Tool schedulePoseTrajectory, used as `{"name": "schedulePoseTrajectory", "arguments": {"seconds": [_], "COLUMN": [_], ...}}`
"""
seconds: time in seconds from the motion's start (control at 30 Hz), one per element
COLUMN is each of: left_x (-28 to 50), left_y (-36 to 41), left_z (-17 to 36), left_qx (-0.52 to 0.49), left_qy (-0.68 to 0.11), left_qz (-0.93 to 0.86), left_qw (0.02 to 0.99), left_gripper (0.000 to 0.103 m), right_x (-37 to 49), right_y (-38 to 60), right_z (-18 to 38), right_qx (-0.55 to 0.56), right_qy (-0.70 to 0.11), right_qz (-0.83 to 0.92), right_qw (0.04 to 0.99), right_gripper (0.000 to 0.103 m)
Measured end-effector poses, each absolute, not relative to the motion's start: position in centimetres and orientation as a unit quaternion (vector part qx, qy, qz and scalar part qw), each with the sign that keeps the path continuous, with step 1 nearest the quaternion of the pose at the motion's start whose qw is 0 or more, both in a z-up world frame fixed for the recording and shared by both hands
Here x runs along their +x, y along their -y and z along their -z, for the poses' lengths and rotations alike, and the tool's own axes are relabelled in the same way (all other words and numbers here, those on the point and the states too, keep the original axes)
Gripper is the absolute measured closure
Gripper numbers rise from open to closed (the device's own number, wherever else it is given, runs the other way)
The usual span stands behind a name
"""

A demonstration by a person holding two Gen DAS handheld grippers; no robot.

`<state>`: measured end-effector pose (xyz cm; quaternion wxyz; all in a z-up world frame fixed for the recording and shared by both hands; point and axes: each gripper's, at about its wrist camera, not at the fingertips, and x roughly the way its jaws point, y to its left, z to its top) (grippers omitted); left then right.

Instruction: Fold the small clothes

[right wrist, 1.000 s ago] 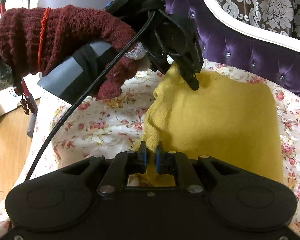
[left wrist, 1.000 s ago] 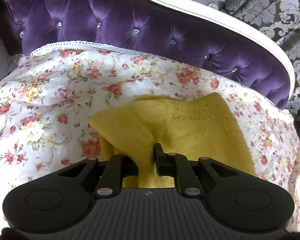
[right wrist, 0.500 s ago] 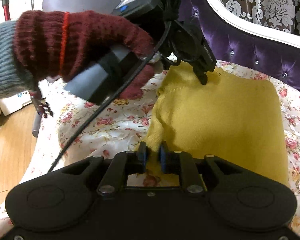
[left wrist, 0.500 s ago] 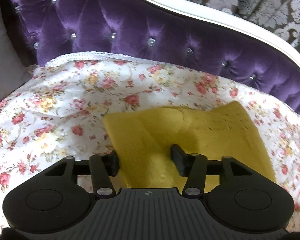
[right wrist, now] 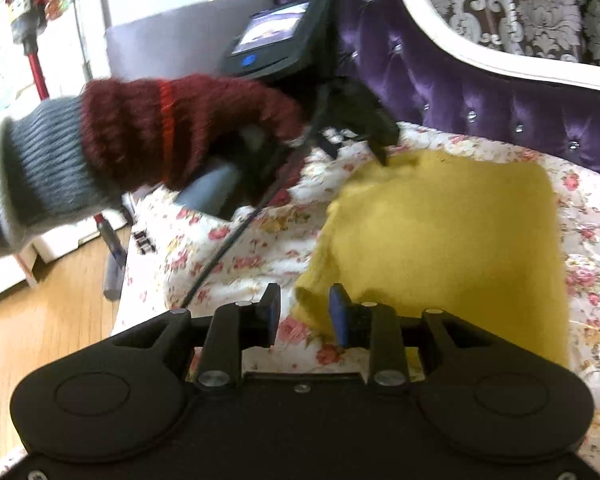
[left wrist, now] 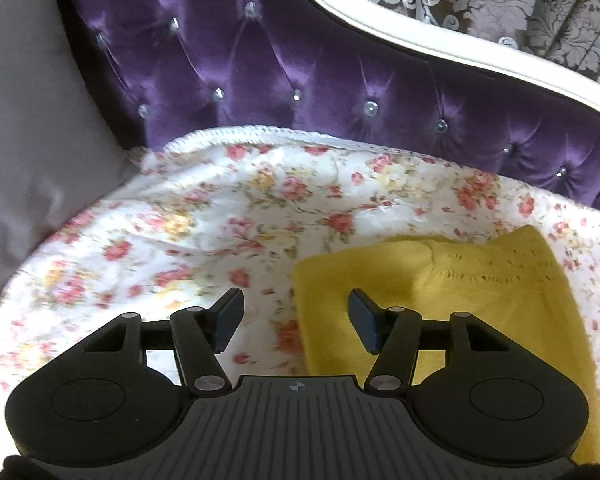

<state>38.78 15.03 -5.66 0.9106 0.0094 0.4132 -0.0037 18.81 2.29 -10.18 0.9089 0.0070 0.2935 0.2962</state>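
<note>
Between my left fingers (left wrist: 296, 320) lies mostly floral bedspread (left wrist: 204, 216); they are spread wide and grip nothing, the right-hand one over the near edge of the yellow knit garment (left wrist: 480, 292), which lies folded flat ahead and to the right. Beyond it rises the purple tufted headboard (left wrist: 320, 68), with a grey pillow (left wrist: 28, 128) off to the left. My right fingers (right wrist: 304, 312) are parted too, empty, with the garment's near left corner (right wrist: 312, 300) lying between them. Ahead of them, my gloved left hand (right wrist: 180, 128) holds the other tool at the garment's far left corner.
</note>
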Motion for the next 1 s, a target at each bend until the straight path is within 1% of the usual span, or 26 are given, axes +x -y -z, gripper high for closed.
{"name": "schedulePoseTrajectory", "arguments": {"seconds": [0.1,0.2,0.37,0.4,0.5,0.53,0.77,1.0], "left_x": [37.4,35.6,32.6,32.2,30.5,30.0,27.5,26.2], "left_y": [-14.6,-14.0,-12.4,-12.2,-11.4,-11.1,-9.4,-8.7], "left_z": [4.4,3.3,2.3,2.2,2.0,2.0,2.8,5.3], "left_qx": [0.022,0.019,0.028,0.028,0.028,0.030,0.033,0.039], "left_qy": [-0.403,-0.397,-0.390,-0.390,-0.384,-0.382,-0.382,-0.398], "left_qz": [0.004,0.011,0.023,0.025,0.034,0.036,0.052,0.052], "left_qw": [0.915,0.918,0.920,0.920,0.922,0.923,0.922,0.915], "left_gripper": [0.047,0.047,0.046,0.046,0.046,0.046,0.046,0.046], "right_x": [18.8,18.8,18.8,18.8,19.2,19.2,21.0,23.7], "right_y": [-1.2,-0.1,2.0,2.4,4.0,4.7,7.7,9.4], "right_z": [9.7,9.6,9.3,9.2,8.8,8.6,8.0,8.5], "right_qx": [0.010,0.012,0.016,0.018,0.031,0.034,0.055,0.068], "right_qy": [-0.288,-0.289,-0.295,-0.295,-0.295,-0.293,-0.294,-0.301], "right_qz": [-0.283,-0.270,-0.246,-0.241,-0.226,-0.219,-0.179,-0.161], "right_qw": [0.915,0.918,0.923,0.924,0.928,0.930,0.937,0.938], "right_gripper": [0.063,0.059,0.058,0.057,0.047,0.046,0.046,0.046]}}
